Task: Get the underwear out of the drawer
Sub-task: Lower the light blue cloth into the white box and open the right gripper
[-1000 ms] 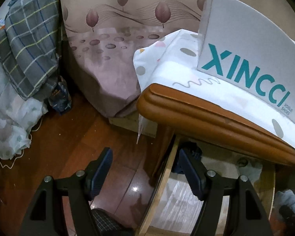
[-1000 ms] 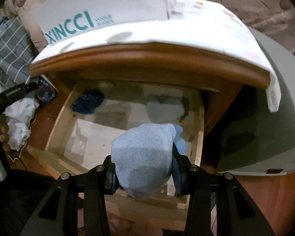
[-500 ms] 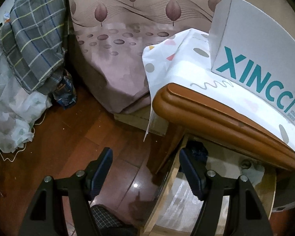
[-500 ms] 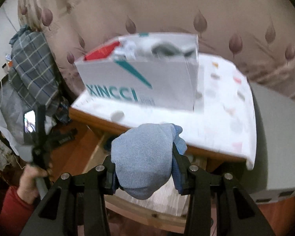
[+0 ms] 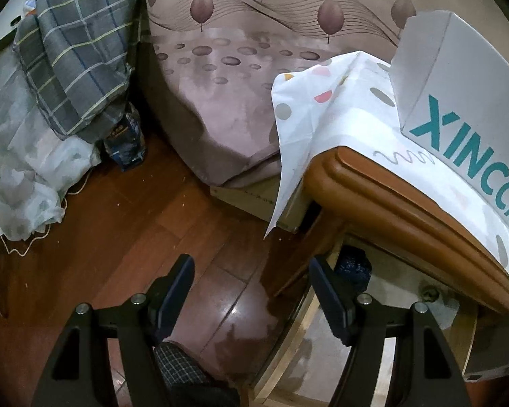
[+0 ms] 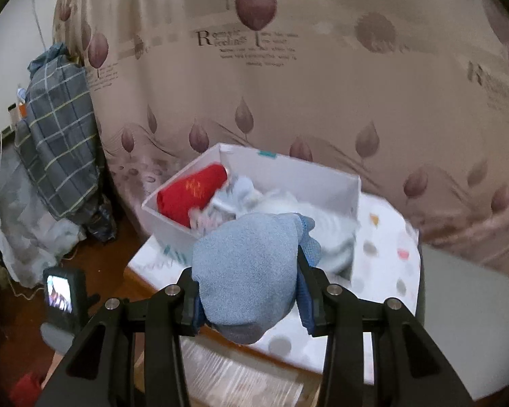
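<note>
My right gripper (image 6: 247, 291) is shut on a rolled light-blue underwear (image 6: 244, 271) and holds it above the nightstand, in front of the white XINCCI box (image 6: 288, 176). The box holds a red roll (image 6: 190, 196) and several pale garments. The open drawer (image 5: 322, 349) shows in the left wrist view, under the nightstand's wooden top (image 5: 390, 196), with a dark blue roll (image 5: 351, 266) in its back corner. My left gripper (image 5: 251, 274) is open and empty, over the floor at the drawer's left side.
A spotted white cloth (image 5: 322, 115) covers the nightstand top, with the box (image 5: 458, 101) on it. A curtain (image 6: 288, 68) hangs behind. A plaid blanket (image 5: 78, 40) and white fabric (image 5: 27, 176) pile up at left. The wooden floor (image 5: 118, 224) lies below.
My right gripper has risen with the underwear from inside the drawer to above the nightstand, facing the box. My left gripper has drifted left and back a little, still open.
</note>
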